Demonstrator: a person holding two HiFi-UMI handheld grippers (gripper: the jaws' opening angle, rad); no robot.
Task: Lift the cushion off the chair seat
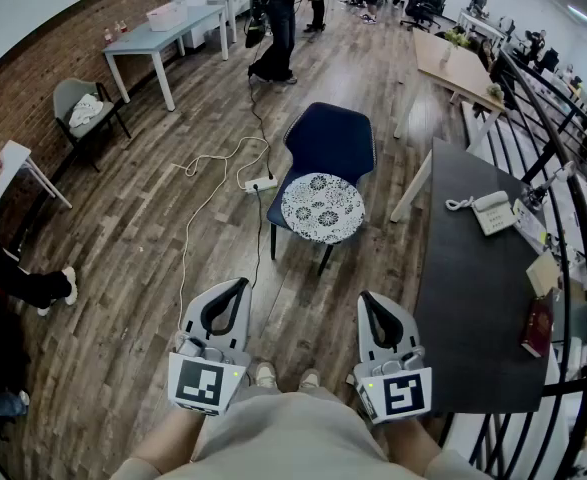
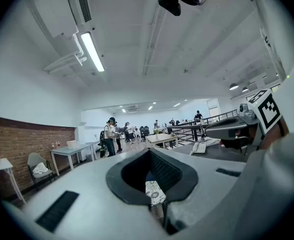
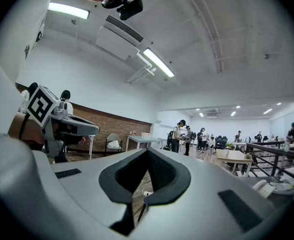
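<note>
Much open floor [image 1: 303,298] before cushion [image 1: 321,208].

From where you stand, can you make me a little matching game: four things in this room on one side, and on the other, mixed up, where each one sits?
Things:
1. cushion
2. telephone
3. power strip
4. grey chair

Places:
A. on the dark table
B. beside the brick wall
C. on the seat of the blue chair
D. lying on the floor just left of that blue chair

Pairs: 1-C, 2-A, 3-D, 4-B.
</note>
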